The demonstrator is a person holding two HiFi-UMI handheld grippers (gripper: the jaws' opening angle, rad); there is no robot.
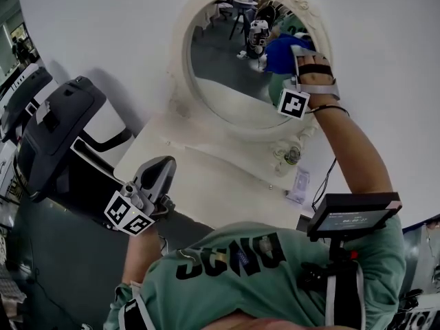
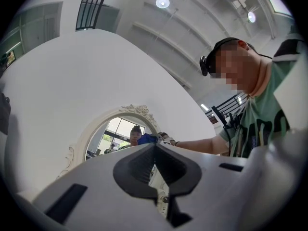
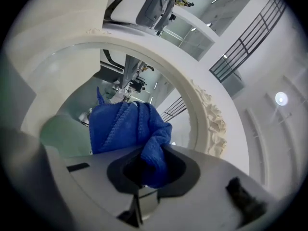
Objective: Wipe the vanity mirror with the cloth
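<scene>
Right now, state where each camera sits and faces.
Head view: person's head, looking down at the mirror; shirt, both arms show.
Left gripper view: on left gripper, looking up past shut fingers at the mirror.
Right gripper view: on right gripper, facing the mirror; fingers grip the cloth.
Shared: all show mirror and cloth.

Looks like a big open hall staged as a dressing corner, not a lived-in home. High in the left gripper view: lofty ceiling with round ceiling lights point(image 2: 162, 3) and dark railings point(image 2: 96, 6). Left of the head view: dark exercise machine point(image 1: 58, 126) beside white vanity table point(image 1: 199, 177) bearing ornate mirror point(image 1: 227, 81).
</scene>
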